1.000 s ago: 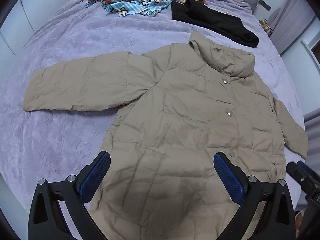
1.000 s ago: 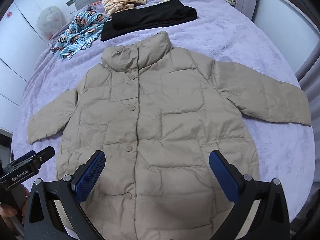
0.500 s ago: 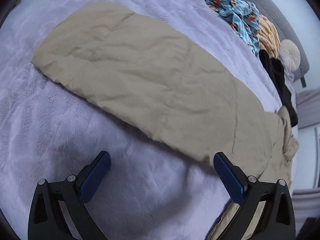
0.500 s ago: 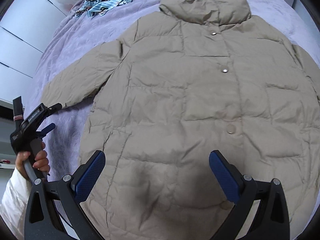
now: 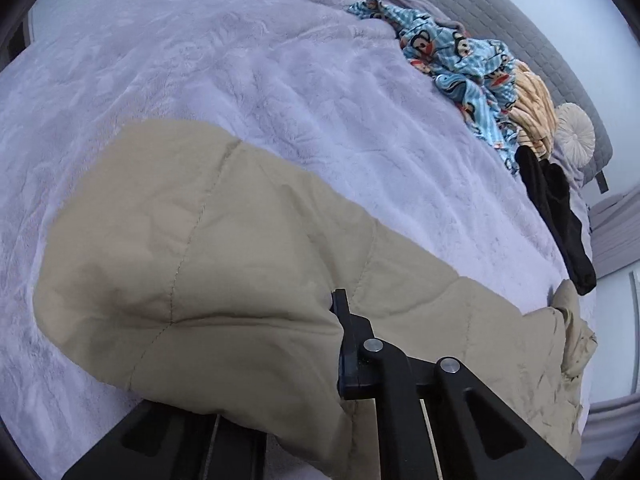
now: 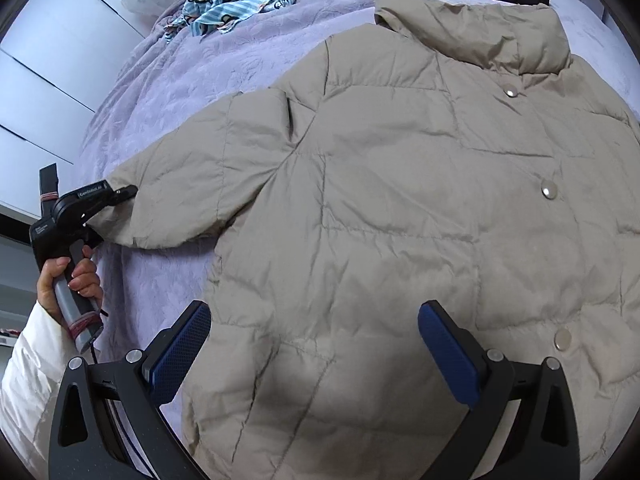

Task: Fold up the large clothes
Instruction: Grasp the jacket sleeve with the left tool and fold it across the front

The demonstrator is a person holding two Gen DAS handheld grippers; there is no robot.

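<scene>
A beige quilted jacket (image 6: 400, 200) lies front up and spread flat on the lilac bed cover (image 6: 168, 80), collar toward the far side. Its left sleeve (image 5: 208, 264) fills the left wrist view. My left gripper (image 5: 335, 320) is shut on that sleeve's cuff; only one black finger (image 5: 348, 344) shows, the other is under the fabric. The right wrist view shows the same grip, the left gripper (image 6: 124, 194) biting the cuff end. My right gripper (image 6: 314, 354) hangs open just above the jacket's lower left body, with nothing pinched.
A blue cartoon-print garment (image 5: 460, 60), a tan striped one (image 5: 532, 108) and a black one (image 5: 560, 216) lie near the grey headboard (image 5: 520, 28). A round cushion (image 5: 576, 132) sits there too. A person's hand (image 6: 68, 276) and white sleeve (image 6: 28, 360) are at the bed's left edge.
My left gripper came down along the sleeve to its cuff and shut on it. My right gripper dropped lower over the jacket's lower left side and stayed open.
</scene>
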